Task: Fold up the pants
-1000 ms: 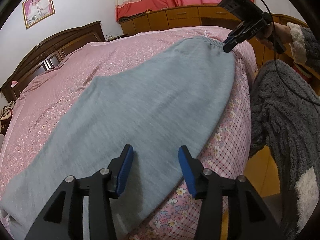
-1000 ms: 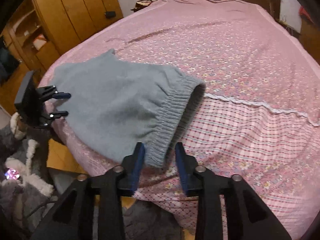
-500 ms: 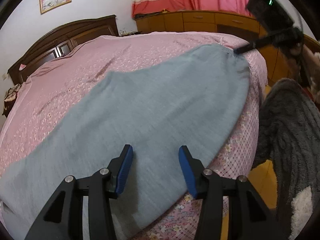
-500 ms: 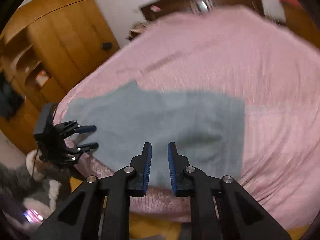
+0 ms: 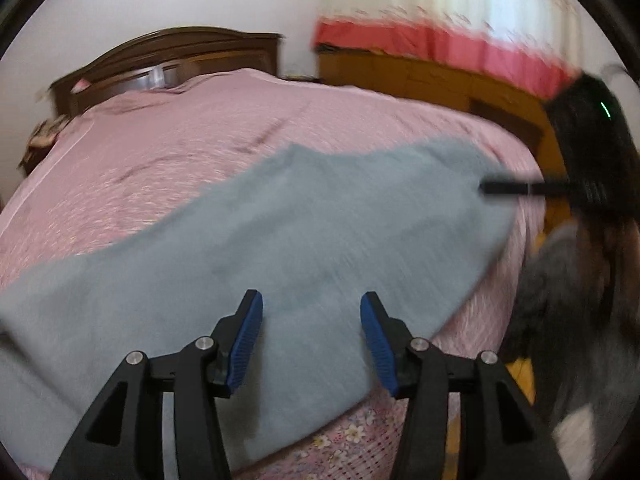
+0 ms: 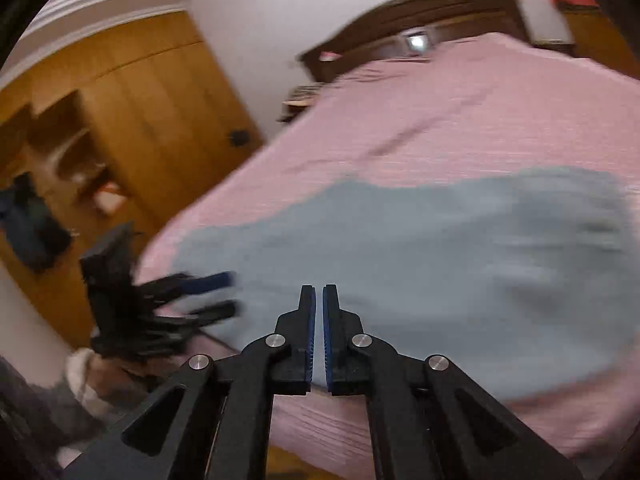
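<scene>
Grey pants lie flat along the near side of the pink bed, blurred by motion. Over the leg end hovers my left gripper, open, with only cloth below its blue pads. From the right wrist view the left gripper shows at the left end of the pants, fingers apart. My right gripper is closed to a thin slit on the near edge of the pants by the waist end. In the left wrist view the right gripper touches that same end.
A dark wooden headboard stands at the bed's far end. A wooden wardrobe is to the left and low wooden cabinets stand under a red curtain. A person's grey fleece sleeve is at the bed's near right edge.
My right gripper has shut from open around the waistband to a thin slit on the cloth, and both views have swung upward. My left gripper stayed open above the leg.
</scene>
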Tool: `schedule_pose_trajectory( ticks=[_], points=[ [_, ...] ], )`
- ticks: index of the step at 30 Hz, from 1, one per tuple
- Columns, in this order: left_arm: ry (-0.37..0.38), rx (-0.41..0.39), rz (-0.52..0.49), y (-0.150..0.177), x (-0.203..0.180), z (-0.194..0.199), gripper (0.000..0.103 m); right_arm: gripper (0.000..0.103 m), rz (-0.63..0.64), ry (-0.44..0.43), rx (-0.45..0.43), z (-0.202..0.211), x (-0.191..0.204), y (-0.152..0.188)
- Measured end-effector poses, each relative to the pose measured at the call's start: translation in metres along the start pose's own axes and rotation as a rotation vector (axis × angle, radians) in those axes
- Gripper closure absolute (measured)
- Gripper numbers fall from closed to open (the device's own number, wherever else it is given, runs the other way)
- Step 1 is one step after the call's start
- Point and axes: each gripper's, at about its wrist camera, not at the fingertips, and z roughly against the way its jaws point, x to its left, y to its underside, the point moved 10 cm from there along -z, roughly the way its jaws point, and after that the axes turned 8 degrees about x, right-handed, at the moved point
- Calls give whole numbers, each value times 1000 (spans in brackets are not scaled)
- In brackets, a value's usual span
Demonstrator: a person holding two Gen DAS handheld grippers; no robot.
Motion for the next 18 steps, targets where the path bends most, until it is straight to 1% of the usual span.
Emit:
schedule_pose_trajectory(
  ticks=[1, 2, 3, 4, 5, 6, 7, 9, 13, 15, 16, 17, 18],
  points=[
    [11, -16, 14, -5, 3, 8, 47, 98, 29, -19, 4, -16, 21, -6],
    [9, -31, 29, -9, 9, 18, 40, 98, 61, -36, 4, -31, 39, -12],
    [-10, -42, 46, -11, 17, 27, 35, 98, 84, -70, 15, -48, 58, -16],
    [-42, -58, 71, -11, 31, 39, 33, 98, 96, -125, 62, -71, 81, -17],
    [-60, -66, 85, -10, 40, 46, 31, 98, 116, -147, 106, -90, 99, -17],
    [-91, -71, 108, -6, 56, 56, 28, 98, 146, -146, 125, -104, 113, -18],
    [-115, -71, 124, -2, 67, 62, 28, 98, 198, -142, 131, -120, 133, -19],
    [-182, -68, 151, 8, 94, 75, 26, 98, 262, -155, 134, -140, 161, -21],
    [-281, -62, 225, 33, 152, 103, 24, 98, 324, -170, 145, -169, 200, -25],
    [-333, -56, 258, 49, 177, 114, 24, 98, 381, -132, 145, -181, 213, -28],
    [-351, -55, 288, 58, 190, 120, 24, 98, 423, -97, 143, -186, 216, -27],
    [-362, -54, 324, 67, 202, 124, 24, 98, 455, -82, 145, -194, 222, -27],
    [-371, -48, 373, 79, 215, 129, 23, 98, 469, -91, 151, -199, 225, -25]
  ],
)
